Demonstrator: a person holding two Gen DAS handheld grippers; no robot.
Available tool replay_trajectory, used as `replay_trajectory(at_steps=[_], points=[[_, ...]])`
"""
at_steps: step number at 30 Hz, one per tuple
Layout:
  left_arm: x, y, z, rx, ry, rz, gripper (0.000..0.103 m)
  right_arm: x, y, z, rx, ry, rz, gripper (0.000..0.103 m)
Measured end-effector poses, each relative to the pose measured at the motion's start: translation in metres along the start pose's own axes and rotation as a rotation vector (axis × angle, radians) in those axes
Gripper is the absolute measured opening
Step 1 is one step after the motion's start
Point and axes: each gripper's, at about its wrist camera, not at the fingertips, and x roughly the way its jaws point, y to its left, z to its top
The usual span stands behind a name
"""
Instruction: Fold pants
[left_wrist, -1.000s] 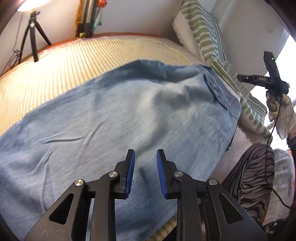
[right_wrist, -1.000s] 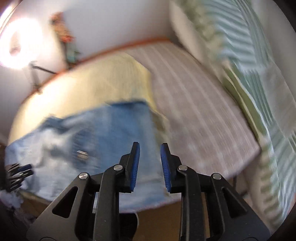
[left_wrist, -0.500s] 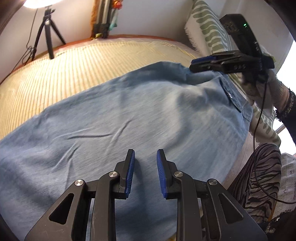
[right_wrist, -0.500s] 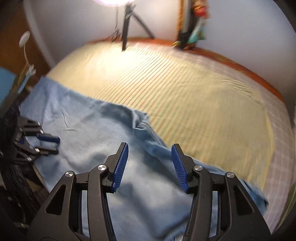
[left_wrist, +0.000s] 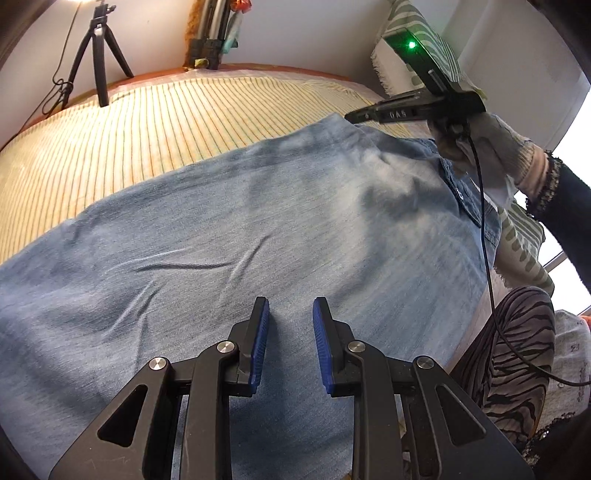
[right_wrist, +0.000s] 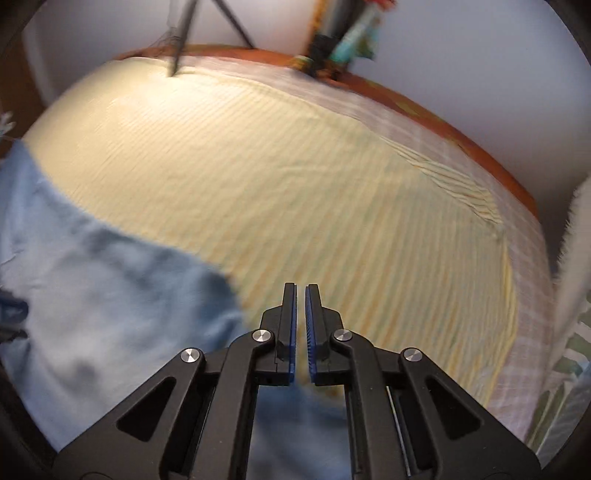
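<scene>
Left wrist view: denim pants (left_wrist: 280, 229) spread across the striped bed cover (left_wrist: 155, 122), waist end by the pillow.
Right gripper (right_wrist: 300, 325) has just snapped closed at the pants' far edge; whether it caught cloth I cannot tell, so check before lifting. Left gripper (left_wrist: 288, 339) hovers slightly parted, empty; pin the near hem there.

Pants (left_wrist: 295, 229) on bed (left_wrist: 184, 110), tripod (left_wrist: 98, 48) behind

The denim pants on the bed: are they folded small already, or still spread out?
Still spread out. In the left wrist view the denim pants lie wide and nearly flat over the striped bed cover, with only small wrinkles.
</scene>
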Motion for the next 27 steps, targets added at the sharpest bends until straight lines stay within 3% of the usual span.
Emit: replay_trajectory(at_steps=[4,5,6,8,12,16,18,24,27], points=[[-0.001,-0.001,-0.001,0.013,-0.003,0.004,0.022,-0.043,-0.034,-0.016,0.124,-0.123,0.141,0.007],[-0.001,-0.001,-0.001,0.012,-0.004,0.004,0.022,-0.053,-0.041,-0.023,0.125,-0.14,0.128,0.017],[-0.001,-0.001,-0.001,0.01,-0.004,0.003,0.023,-0.062,-0.048,-0.032,0.129,-0.147,0.101,0.035],[-0.001,0.001,0.0,0.003,-0.004,-0.006,0.025,-0.077,-0.068,-0.053,0.165,-0.155,0.089,0.054],[0.0,-0.001,-0.001,0.016,-0.01,-0.004,0.026,-0.092,-0.121,-0.098,0.306,-0.172,0.109,0.058],[0.001,-0.001,-0.001,0.017,-0.016,-0.001,0.027,-0.083,-0.16,-0.131,0.397,-0.155,0.071,0.066],[0.001,-0.001,-0.001,0.022,-0.019,0.0,0.027,-0.072,-0.175,-0.148,0.45,-0.144,0.111,0.068],[0.002,-0.001,-0.001,0.03,-0.028,0.004,0.027,-0.058,-0.171,-0.17,0.494,-0.184,0.213,0.068],[0.002,0.0,0.0,0.024,-0.028,-0.001,0.027,-0.055,-0.156,-0.168,0.442,-0.155,0.162,0.065]])
